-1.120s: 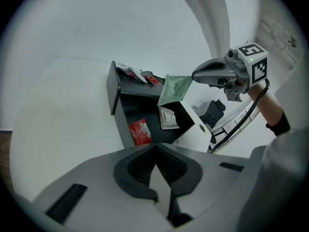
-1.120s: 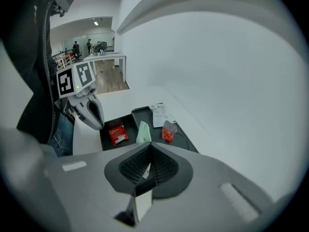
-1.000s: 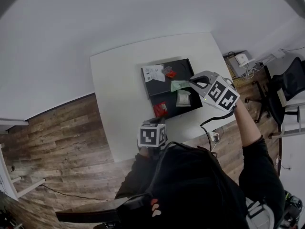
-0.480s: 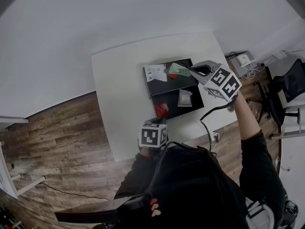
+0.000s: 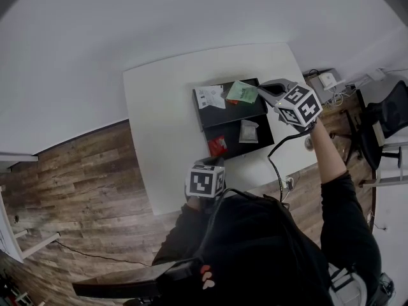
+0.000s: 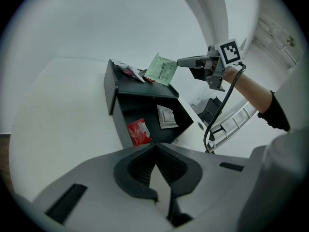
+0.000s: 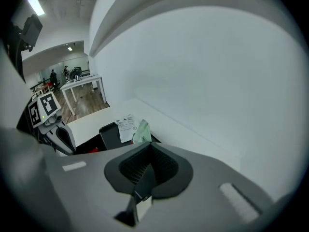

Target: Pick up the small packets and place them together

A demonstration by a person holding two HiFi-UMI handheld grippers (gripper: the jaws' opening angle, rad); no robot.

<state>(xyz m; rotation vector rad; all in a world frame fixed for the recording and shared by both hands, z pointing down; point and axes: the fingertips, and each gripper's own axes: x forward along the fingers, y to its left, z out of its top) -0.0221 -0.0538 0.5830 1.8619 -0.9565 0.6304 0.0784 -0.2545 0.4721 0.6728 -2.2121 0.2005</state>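
The right tongs point(image 5: 259, 93) are clamped tight on one edge of a green packet point(image 5: 242, 92) and hold it out over the far end of the black tray point(image 5: 233, 112), which sits in the middle of the white tabletop point(image 5: 166, 107). The packet hangs tilted, just beside a white packet point(image 5: 209, 96) lying on that same far end. From here I can't say whether its lower corner touches anything. A grey packet point(image 5: 247, 131) and a red packet point(image 5: 217, 145) lie well apart from those two, on the nearer part of the tray.

The left tongs point(image 6: 155, 149) wait close to the person's body, short of the tray, drawn together with nothing between them.

To my eye this is the carrying step. The green packet is being brought to the white one, so that far end looks like the gathering spot.

The next move should be a short drop until the packet lies flat beside or partly on the white one, and only then should the tongs let go. Released from up here, such a light packet could flutter off the tray's edge. After that the grey and red packets remain to be fetched, and the idle left tongs sit nearest the red one.
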